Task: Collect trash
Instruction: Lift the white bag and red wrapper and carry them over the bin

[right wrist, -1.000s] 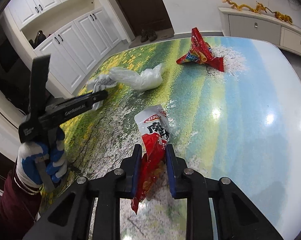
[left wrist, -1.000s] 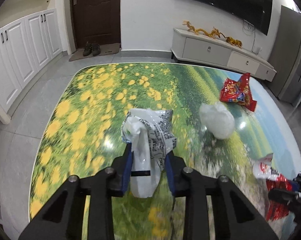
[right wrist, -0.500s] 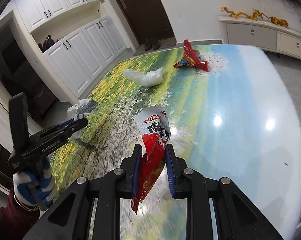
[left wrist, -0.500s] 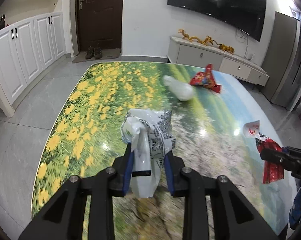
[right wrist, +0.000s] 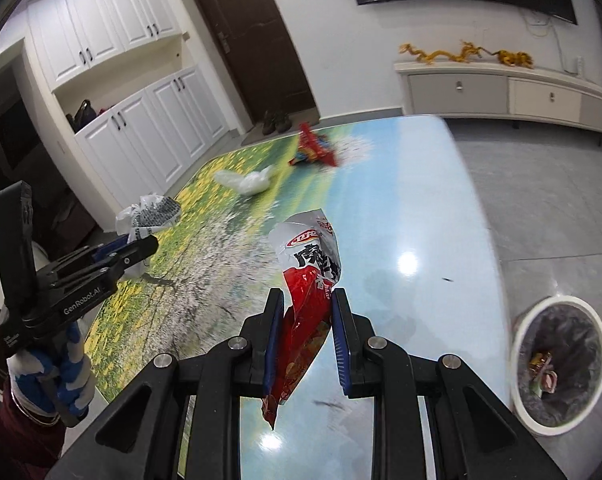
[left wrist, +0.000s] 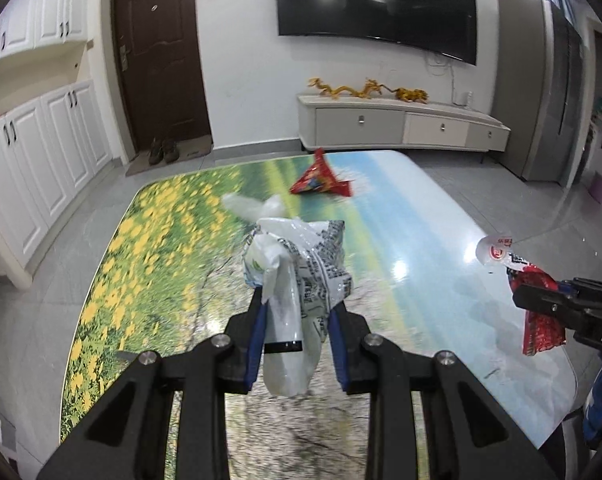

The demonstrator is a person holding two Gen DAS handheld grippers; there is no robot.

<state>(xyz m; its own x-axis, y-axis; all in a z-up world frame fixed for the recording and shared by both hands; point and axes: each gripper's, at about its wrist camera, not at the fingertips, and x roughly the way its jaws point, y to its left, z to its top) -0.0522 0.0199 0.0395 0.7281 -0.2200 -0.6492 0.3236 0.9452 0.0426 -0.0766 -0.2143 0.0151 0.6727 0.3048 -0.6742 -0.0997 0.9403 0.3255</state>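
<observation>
Trash is in both my grippers: my left gripper (left wrist: pixel 297 334) is clamped narrowly on a crumpled white wrapper (left wrist: pixel 301 276) covered in black print too blurred to read, and my right gripper (right wrist: pixel 305 334) pinches a red and white snack packet (right wrist: pixel 307 280) with large dark Chinese characters and a red oval logo whose letters I cannot make out. Both pieces hang lifted above the table (right wrist: pixel 421 208). On my left tool's body, seen from the right camera, I read "GenRobot.AI". Still lying on the glossy tabletop, printed with yellow flowers, green meadow and blue sky, are a red wrapper (left wrist: pixel 321 180) near the far edge and a clear plastic bag (right wrist: pixel 245 180) closer to me. Beside the table on the grey tiled floor stands a white bin (right wrist: pixel 557 360) with a dark liner and some scraps inside. Beyond are white cabinets (left wrist: pixel 41 152), a dark brown door (left wrist: pixel 161 60), a wall-mounted TV (left wrist: pixel 377 4) and a low sideboard (left wrist: pixel 401 124) carrying a golden dragon figure (left wrist: pixel 365 90).
</observation>
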